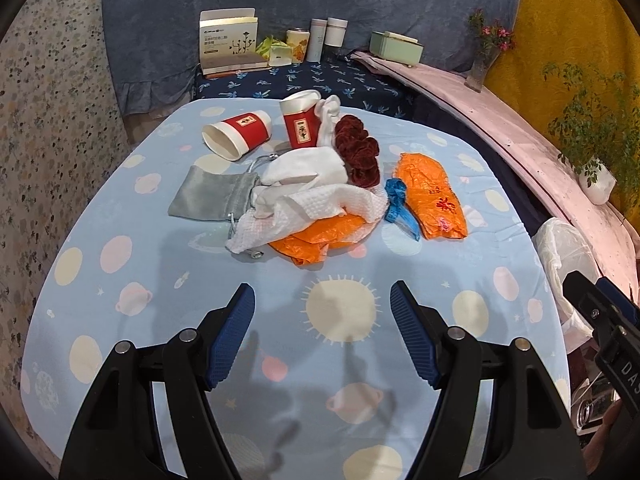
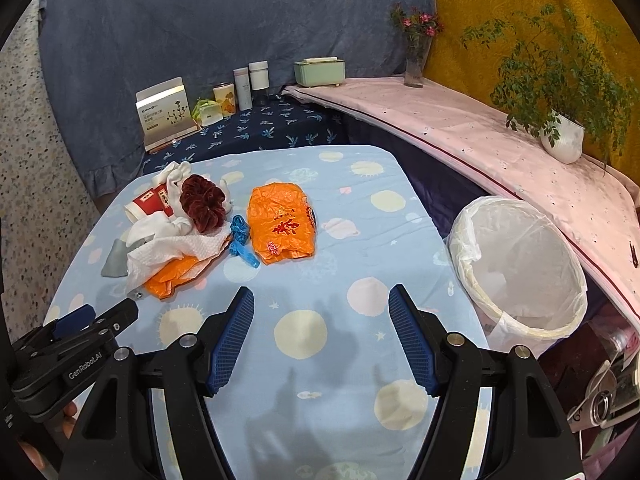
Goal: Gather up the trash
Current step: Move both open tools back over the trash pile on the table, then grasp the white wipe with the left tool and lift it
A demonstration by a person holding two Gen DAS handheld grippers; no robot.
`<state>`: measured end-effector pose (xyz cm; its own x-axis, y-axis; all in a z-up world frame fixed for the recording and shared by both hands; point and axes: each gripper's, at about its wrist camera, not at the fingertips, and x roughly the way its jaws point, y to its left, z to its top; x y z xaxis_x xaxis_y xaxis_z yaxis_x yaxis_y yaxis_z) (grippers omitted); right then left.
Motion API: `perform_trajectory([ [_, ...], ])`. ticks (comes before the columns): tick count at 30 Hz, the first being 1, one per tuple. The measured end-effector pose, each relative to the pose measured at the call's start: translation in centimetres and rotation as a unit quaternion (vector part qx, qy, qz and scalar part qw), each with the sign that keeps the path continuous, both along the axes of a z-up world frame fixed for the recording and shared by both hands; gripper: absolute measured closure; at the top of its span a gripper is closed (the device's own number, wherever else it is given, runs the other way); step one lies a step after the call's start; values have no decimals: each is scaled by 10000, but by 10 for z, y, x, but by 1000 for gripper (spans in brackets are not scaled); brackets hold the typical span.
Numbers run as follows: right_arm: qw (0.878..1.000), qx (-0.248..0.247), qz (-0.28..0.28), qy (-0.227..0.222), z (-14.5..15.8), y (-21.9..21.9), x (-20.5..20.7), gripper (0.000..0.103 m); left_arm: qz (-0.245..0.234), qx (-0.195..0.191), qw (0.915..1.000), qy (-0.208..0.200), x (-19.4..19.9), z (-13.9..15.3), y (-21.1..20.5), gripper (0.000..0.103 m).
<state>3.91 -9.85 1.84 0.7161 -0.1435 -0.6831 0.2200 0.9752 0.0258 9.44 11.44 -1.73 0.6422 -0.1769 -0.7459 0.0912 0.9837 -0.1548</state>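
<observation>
A heap of litter lies mid-table: two red paper cups, white paper towel, orange plastic bags, a blue strip, a dark red scrunchie and a grey pouch. My left gripper hangs open over bare cloth short of the heap, nothing between its fingers. My right gripper is open too, empty, with the lined white bin at its right. Each gripper shows at the edge of the other's view.
The table wears a light blue planet-print cloth. Behind it, a dark blue shelf holds a box, tins and bottles. A pink ledge on the right carries a green box, a flower vase and a potted plant.
</observation>
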Motion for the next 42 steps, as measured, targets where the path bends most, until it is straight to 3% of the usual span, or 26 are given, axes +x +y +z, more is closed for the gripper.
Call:
perform_trajectory([
  [12,9997,120,179,145,-22,15,38,36,216,-122,9995,170,31,-18,26,36],
  [24,9989,283,235,297,-40,18,69,36,-35,-372,9992,161,68,-18,15,37],
  [27,9988,303,225,321,-43,17,72,36,-143,-423,9989,144,74,-15,10,50],
  [32,9986,313,235,365,-46,19,75,36,-332,-537,9977,260,81,-16,4,100],
  [42,9987,260,333,292,-37,30,67,36,-167,-631,9979,35,60,1,24,103],
])
